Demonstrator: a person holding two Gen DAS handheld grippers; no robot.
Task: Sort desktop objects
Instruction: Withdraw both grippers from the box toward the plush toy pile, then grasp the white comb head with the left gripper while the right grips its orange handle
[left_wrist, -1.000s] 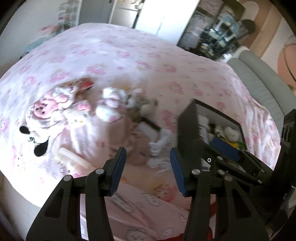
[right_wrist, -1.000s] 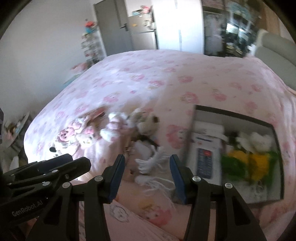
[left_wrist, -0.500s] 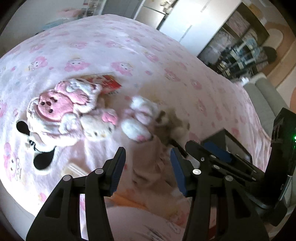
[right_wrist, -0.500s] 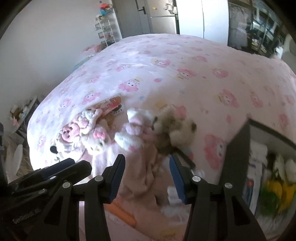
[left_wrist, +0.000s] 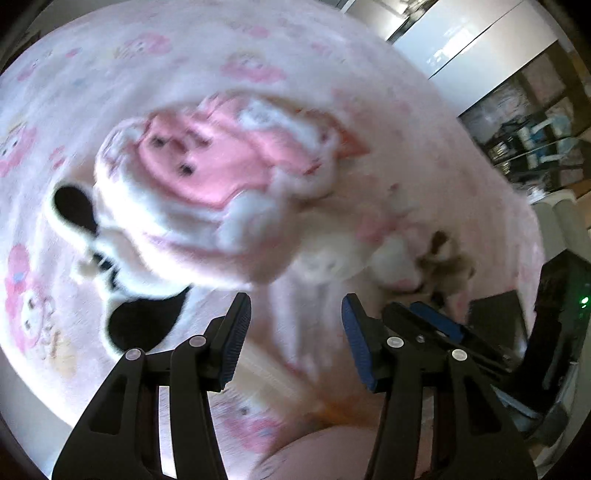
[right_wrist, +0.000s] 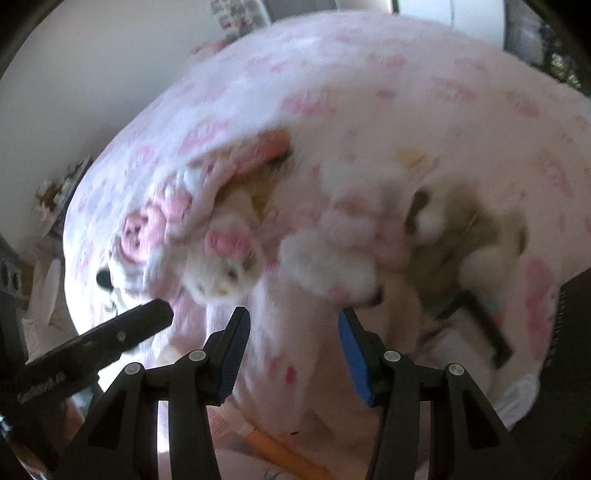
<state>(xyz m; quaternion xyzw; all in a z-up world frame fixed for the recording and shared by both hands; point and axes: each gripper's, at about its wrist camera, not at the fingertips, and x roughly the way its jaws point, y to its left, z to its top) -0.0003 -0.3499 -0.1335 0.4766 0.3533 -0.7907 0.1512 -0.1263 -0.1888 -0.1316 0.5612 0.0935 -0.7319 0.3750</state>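
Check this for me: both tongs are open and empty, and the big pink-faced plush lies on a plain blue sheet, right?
Not quite. Left tongs and right tongs are open and empty, but the pink-faced plush lies on a pink cartoon-print sheet, as the left wrist view shows.

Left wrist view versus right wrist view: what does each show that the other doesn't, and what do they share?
Left wrist only: the black patches beside the big pink-and-white plush, and the right gripper at the side. Right wrist only: the brown plush in clear view, a white wall, and the left gripper. Both: the pink patterned bedspread, the small white plush with a pink bow, and each view's own open, empty jaws; the left's are opening.
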